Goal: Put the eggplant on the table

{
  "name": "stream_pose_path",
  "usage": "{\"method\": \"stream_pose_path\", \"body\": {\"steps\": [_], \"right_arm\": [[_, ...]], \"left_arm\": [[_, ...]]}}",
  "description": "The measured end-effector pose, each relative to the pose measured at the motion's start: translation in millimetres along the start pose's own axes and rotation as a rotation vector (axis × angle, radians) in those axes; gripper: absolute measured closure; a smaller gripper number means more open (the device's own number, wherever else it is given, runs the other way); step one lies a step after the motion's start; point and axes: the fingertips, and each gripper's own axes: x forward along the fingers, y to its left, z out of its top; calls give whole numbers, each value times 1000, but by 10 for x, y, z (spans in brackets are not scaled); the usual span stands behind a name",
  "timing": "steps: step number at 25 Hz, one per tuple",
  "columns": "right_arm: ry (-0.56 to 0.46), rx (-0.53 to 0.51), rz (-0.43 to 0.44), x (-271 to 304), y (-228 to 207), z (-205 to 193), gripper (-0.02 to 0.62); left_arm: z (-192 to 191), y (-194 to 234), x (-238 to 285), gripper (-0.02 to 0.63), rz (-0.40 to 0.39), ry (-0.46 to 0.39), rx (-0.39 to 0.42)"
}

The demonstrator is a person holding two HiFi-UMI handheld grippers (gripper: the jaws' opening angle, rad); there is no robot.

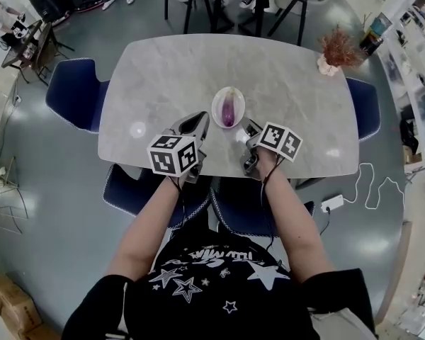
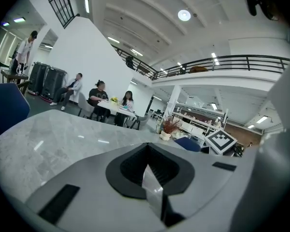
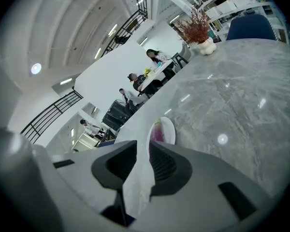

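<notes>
A purple eggplant lies on a small white plate near the middle of the grey marble table. My left gripper rests at the table's near edge just left of the plate, jaws shut with nothing between them. On the plate's near right side my right gripper is also shut and empty. The right gripper view shows the eggplant on its plate just beyond my right gripper. The left gripper looks across bare tabletop; the plate is out of that view.
A vase of dried reddish plants stands at the table's far right corner. Blue chairs sit at the left, right and near sides. People sit at another table far behind. A white cable lies on the floor.
</notes>
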Motion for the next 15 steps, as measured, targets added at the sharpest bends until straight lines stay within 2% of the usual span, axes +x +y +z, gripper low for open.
{"method": "stream_pose_path", "body": {"steps": [6, 9, 12, 15], "right_arm": [[-19, -27, 69, -446, 165, -30, 509], [-23, -84, 131, -682, 339, -66, 509], [-33, -141, 176, -867, 495, -111, 509], [-42, -142, 230, -1011, 641, -141, 509]], "left_arm": [[-46, -392, -268, 599, 10, -39, 17], [-84, -564, -422, 598, 17, -59, 19], [-172, -701, -542, 598, 25, -56, 28], [-274, -810, -634, 598, 32, -42, 33]]}}
